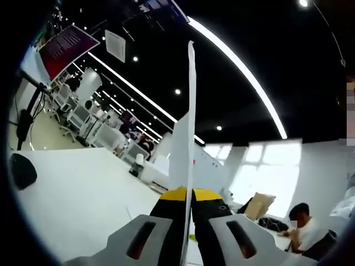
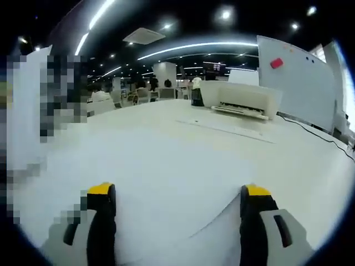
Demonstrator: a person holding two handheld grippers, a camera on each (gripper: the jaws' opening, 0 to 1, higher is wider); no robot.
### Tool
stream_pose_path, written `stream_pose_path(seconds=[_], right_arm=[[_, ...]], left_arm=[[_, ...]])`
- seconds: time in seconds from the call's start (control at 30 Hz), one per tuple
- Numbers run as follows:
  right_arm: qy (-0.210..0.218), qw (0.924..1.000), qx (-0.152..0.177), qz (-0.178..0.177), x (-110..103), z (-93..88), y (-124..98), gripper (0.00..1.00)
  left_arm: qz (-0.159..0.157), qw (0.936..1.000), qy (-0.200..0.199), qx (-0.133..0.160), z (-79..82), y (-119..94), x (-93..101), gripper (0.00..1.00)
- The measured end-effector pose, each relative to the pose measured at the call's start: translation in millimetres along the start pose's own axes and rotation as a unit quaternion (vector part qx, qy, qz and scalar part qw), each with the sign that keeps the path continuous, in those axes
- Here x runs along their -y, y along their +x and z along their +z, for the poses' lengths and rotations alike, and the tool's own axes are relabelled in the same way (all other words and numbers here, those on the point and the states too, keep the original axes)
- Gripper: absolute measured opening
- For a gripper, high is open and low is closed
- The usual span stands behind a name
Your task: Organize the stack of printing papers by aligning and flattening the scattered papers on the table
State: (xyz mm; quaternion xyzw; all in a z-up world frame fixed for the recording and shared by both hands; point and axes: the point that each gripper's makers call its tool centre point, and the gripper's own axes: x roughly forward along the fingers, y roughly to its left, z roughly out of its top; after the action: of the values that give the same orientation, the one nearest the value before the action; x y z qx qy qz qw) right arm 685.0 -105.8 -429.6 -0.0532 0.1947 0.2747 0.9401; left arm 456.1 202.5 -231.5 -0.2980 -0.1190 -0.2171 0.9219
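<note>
Papers [image 1: 188, 144]: in the left gripper view a thin white stack stands edge-on, rising straight up from between the jaws of the left hand-held gripper [image 1: 188, 219]. Jaws closed tight on the lower edge of the papers, yellow tips touching them on both sides. White desk [image 1: 83, 194] spreads to the left of the papers, with a dark rounded object [image 1: 22, 170] at its far left edge. Right of the papers, a seated person [image 1: 302, 224] in white and a brown cardboard piece [image 1: 259, 205] near them. Ceiling light strip [image 1: 244, 72] runs above the papers.

Right gripper view: right hand-held gripper [image 2: 177, 208] has jaws wide apart, nothing between them. A white sheet [image 2: 216, 238] lies flat on the desk [image 2: 166, 155], its corner just inside the right jaw; can't tell if they touch. Beyond the sheet, a white printer [image 2: 241, 100] at the far side of the desk, whiteboard [image 2: 299, 80] right of the printer.
</note>
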Motion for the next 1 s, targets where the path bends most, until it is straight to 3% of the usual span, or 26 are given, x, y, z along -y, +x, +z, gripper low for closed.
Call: stream_pose_path(seconds=[0.27,0.43,0.57,0.73,0.87,1.0], right_arm=[[-0.002,1.0,0.001,0.003,-0.6,0.7,0.2,0.85],[-0.007,0.9998,0.005,0.017,-7.2,1.2,-0.1,0.77],[-0.02,0.9986,0.01,0.047,-22.1,2.8,-1.5,0.61],[-0.02,0.9986,0.012,0.047,-23.7,3.2,-4.6,0.52],[-0.023,0.9979,0.011,0.06,-28.9,3.6,-7.9,0.24],[-0.025,0.9974,0.011,0.067,-31.4,3.3,-5.8,0.18]], left_arm=[[0.0,1.0,0.005,0.0,0.4,-0.9,1.9,0.06],[0.0,1.0,0.004,-0.001,-0.5,-1.0,2.3,0.06],[-0.001,1.0,0.004,-0.003,-0.9,-0.6,2.3,0.06],[-0.001,1.0,0.005,-0.004,-1.4,-0.2,2.8,0.06],[-0.001,1.0,0.005,-0.004,-1.9,0.3,3.6,0.06],[-0.001,1.0,0.008,-0.004,-2.3,0.9,4.2,0.06]])
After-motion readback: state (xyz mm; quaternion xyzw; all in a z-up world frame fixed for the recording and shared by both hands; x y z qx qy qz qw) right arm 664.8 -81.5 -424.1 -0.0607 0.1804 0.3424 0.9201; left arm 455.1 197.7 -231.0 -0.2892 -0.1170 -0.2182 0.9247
